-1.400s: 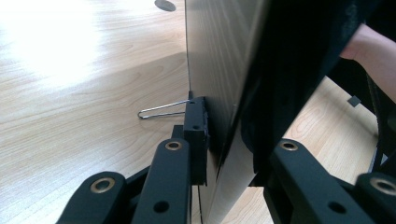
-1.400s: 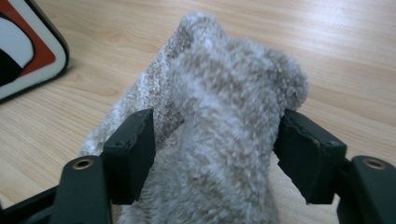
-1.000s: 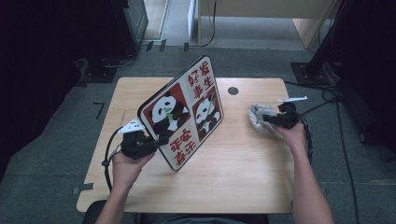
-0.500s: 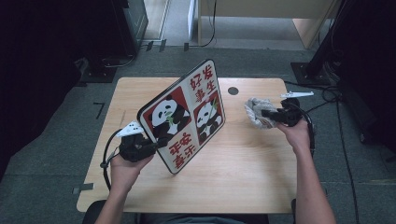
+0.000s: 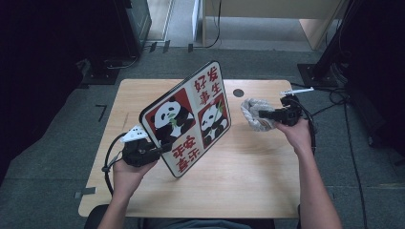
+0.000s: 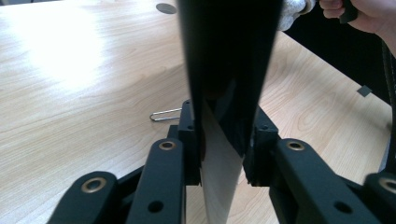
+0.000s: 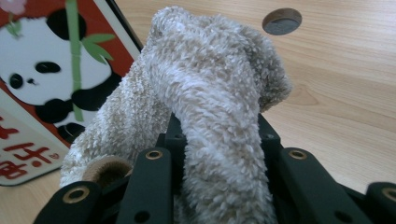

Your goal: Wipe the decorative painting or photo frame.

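Observation:
A flat board (image 5: 191, 119) printed with pandas and red characters stands tilted on its lower corner on the wooden table (image 5: 248, 191). My left gripper (image 5: 160, 149) is shut on its left edge. In the left gripper view the dark edge of the board (image 6: 229, 60) sits between the pads of that gripper (image 6: 223, 158); the jaws have just been opening slightly, with the board still clamped. At the right, my right gripper (image 5: 262, 114) is shut on a fluffy beige cloth (image 5: 253, 112), held above the table. The cloth (image 7: 210, 93) bulges over this gripper (image 7: 219, 140), beside the board (image 7: 42, 79).
A round cable hole (image 5: 238, 92) lies in the table's far side. A thin wire clip (image 6: 164, 115) rests on the wood behind the board. Cables trail off the table's right edge (image 5: 334, 95). Dark furniture stands at the far left.
My right gripper has risen with the cloth, lifting it off the table. The left gripper and the board have stayed where they were.

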The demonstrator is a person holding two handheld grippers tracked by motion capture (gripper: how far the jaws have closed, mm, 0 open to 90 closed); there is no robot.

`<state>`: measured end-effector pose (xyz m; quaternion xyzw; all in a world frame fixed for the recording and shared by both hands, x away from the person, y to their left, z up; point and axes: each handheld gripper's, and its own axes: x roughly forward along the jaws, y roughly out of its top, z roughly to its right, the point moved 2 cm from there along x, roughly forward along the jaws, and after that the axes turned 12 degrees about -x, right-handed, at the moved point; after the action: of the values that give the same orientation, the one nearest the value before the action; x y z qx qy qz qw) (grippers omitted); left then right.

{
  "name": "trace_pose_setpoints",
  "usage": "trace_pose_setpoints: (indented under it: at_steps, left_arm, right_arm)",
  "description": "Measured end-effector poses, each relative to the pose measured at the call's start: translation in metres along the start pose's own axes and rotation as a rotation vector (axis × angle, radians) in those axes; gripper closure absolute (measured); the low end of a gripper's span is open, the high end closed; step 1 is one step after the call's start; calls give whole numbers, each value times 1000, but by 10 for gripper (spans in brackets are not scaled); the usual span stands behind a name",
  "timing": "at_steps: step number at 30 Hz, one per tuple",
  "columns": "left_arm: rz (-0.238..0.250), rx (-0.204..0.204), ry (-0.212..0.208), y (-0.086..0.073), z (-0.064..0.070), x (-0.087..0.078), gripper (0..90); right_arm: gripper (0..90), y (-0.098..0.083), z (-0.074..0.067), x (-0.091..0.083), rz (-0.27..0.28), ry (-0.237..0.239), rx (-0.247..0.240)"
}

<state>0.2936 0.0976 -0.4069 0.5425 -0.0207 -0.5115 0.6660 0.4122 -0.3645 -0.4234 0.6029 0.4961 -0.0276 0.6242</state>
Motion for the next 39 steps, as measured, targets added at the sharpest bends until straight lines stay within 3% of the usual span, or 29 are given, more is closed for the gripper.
trace_pose_setpoints:
  at_steps: [3,7,12,16,20,23,29,31,33,39]
  left_arm:
    - [5,-6,-1,1,0,1,754]
    - [26,-64,-36,0,-4,2,769]
    - [32,-59,-19,-2,-3,5,777]
    - [46,-61,-11,-3,-2,6,799]
    - [51,-61,-24,-4,-2,6,808]
    - [55,-61,-30,-5,-1,8,809]
    - [46,-53,-26,-6,4,7,811]
    - [40,-46,-31,-6,4,7,810]
    - [39,-45,-37,-6,4,7,810]
    - [36,-46,-34,-6,4,7,807]
  right_arm:
    - [680,8,-6,-1,8,6,0]
    - [679,19,-13,-3,31,31,-38]
    - [679,27,-22,-1,72,52,-117]
    - [679,31,-28,5,47,63,-151]
    - [679,39,-30,8,41,80,-159]
    - [679,43,-32,8,90,95,-169]
    - [679,54,-38,8,78,103,-191]
    - [679,57,-40,6,111,99,-208]
    - [679,59,-41,4,136,111,-200]
    - [679,60,-44,3,142,115,-203]
